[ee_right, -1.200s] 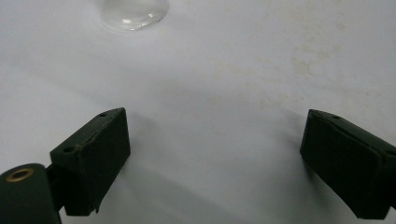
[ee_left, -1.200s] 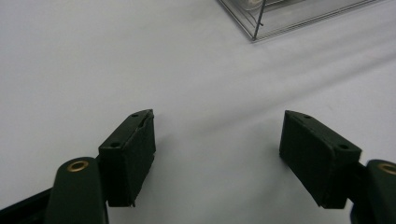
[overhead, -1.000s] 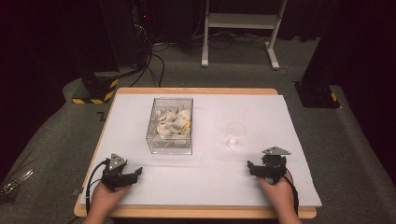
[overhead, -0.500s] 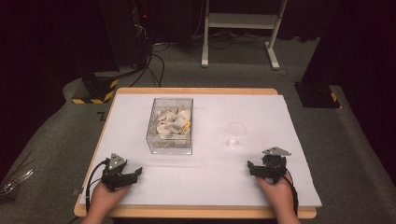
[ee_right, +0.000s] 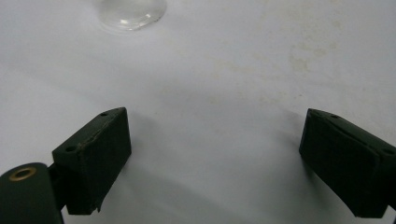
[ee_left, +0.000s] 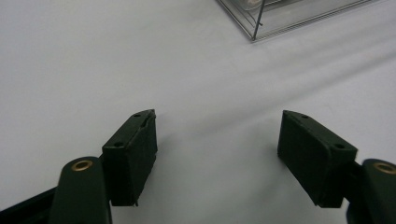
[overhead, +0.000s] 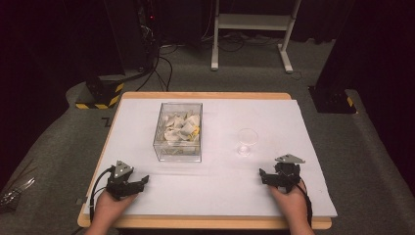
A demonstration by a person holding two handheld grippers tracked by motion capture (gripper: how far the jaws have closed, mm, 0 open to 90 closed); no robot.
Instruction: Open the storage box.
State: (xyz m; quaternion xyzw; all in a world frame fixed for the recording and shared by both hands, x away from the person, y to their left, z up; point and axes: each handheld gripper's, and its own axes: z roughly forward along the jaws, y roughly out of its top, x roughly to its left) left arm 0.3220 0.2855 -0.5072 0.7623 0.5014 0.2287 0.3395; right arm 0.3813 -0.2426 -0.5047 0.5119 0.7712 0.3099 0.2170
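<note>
Peering into the clear box [overhead: 178, 131], we couldn't identify its crumpled pale contents; right of it stood a glass [overhead: 247, 141]. Both grippers [overhead: 143, 181] [overhead: 263, 176] were spread, empty, the left's jaws having just narrowed slightly.

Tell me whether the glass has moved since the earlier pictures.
No. The glass stands at the same spot right of the clear box, apart from it, just as before.

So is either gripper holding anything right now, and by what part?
Nothing is held. The left gripper and right gripper both rest open over bare white table.
</note>
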